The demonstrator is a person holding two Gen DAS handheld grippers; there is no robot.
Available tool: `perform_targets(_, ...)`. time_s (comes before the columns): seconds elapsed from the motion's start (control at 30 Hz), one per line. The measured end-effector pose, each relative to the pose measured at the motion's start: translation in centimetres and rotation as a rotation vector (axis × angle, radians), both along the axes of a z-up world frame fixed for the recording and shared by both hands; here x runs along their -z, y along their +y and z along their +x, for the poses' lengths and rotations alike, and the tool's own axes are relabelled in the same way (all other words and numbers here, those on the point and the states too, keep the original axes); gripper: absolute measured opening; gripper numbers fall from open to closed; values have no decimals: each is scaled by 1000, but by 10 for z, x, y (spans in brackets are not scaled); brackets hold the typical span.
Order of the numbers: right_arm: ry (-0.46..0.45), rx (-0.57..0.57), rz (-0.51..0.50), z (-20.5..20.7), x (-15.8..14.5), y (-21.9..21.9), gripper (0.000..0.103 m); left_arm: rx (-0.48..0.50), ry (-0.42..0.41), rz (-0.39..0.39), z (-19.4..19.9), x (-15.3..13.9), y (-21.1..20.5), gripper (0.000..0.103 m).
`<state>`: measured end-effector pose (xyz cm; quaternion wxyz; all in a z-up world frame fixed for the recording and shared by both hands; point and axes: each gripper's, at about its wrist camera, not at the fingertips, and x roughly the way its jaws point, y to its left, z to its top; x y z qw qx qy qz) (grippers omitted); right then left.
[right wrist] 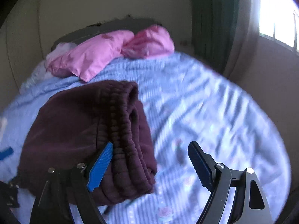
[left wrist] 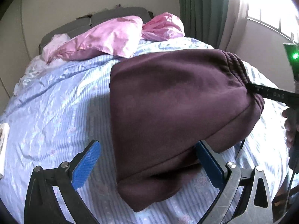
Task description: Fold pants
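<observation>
Bed: blue striped quilt fills most of both views and serves as the work surface. Pink bedding is bunched at the headboard end, well apart from the work area, so the near quilt is free on every side of the garment. A window and green curtain stand beyond the far right corner.

Pants: maroon fleece, lying on the quilt as a compact stack of several layers. The ribbed waistband sits along the bundle's right edge, stacked on itself in the right wrist view. Judgement: the fold is largely made, with only squaring or a last halving possibly left.

Left gripper: jaws spread wide, straddling the near corner of the bundle. Cloth lies between the blue pads, but neither pad visibly pinches it.

Right gripper: jaws also spread. The left pad rests against the waistband folds, while the other hangs over bare quilt. Nothing is clamped. In the left wrist view, one black finger touches the waistband edge (probably steadying or tucking it; the right view is motion-blurred).

Room: the quilt to the right of the pants is open; the near bed edge is not visible.
</observation>
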<state>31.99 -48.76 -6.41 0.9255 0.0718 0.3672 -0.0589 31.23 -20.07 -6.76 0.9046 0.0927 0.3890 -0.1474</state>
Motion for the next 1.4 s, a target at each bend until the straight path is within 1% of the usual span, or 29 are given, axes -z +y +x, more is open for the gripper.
perform_targets(0.03,23,8,20,5,7,-4,82,0,6,0,0,1,0,103)
perform_targets(0.07,30,10,18,7,12,-5,82,1,7,-1,1,2,0,103)
perform_targets(0.13,32,16,-28,10,19,-1,84,1,4,-14,-1,2,1,103)
perform_targets(0.2,41,35,-47,12,24,-1,90,0,5,-36,-1,0,3,103)
perform_targets(0.3,72,71,-5,13,27,-7,94,-18,-5,-39,-6,-8,7,103)
perform_targets(0.33,74,75,7,11,24,-8,94,-20,-11,-44,-8,-12,9,103)
perform_targets(0.43,37,88,23,0,6,-4,95,-28,-32,-63,-13,-25,15,103)
perform_targets(0.53,-46,95,52,-24,-19,3,98,-36,-50,-89,-19,-39,23,103)
perform_targets(0.57,-63,101,59,-28,-22,3,102,-41,-57,-99,-21,-44,25,103)
perform_targets(0.63,-87,105,152,-43,-26,0,102,-51,-71,-114,-24,-51,29,103)
perform_targets(0.67,-91,94,225,-47,-25,-2,102,-55,-76,-118,-25,-53,30,103)
perform_targets(0.73,-104,70,373,-53,-17,-8,102,-62,-85,-123,-27,-56,32,103)
perform_targets(0.8,-133,77,468,-57,-8,-12,102,-64,-87,-121,-29,-56,33,103)
perform_targets(0.87,-164,109,502,-58,0,-13,102,-58,-85,-112,-30,-55,31,103)
perform_targets(0.9,-177,125,541,-57,6,-14,102,-55,-84,-108,-30,-53,28,103)
perform_targets(0.93,-175,121,589,-56,12,-16,102,-51,-82,-104,-30,-52,27,103)
perform_targets(1.0,-158,97,726,-50,29,-19,102,-44,-76,-96,-30,-49,22,103)
perform_targets(1.1,-157,102,819,-47,44,-20,102,-37,-67,-95,-28,-44,18,103)
perform_targets(1.17,-145,100,807,-44,48,-18,102,-38,-53,-102,-26,-40,17,103)
perform_targets(1.27,-104,86,726,-36,49,-11,102,-51,-25,-116,-21,-34,20,103)
perform_targets(1.33,-62,99,682,-30,54,-10,102,-61,-9,-119,-19,-31,22,103)
perform_targets(1.37,-48,108,686,-26,58,-12,102,-64,-2,-120,-18,-29,22,103)
perform_targets(1.4,-34,118,713,-23,64,-16,102,-63,1,-116,-17,-28,21,103)
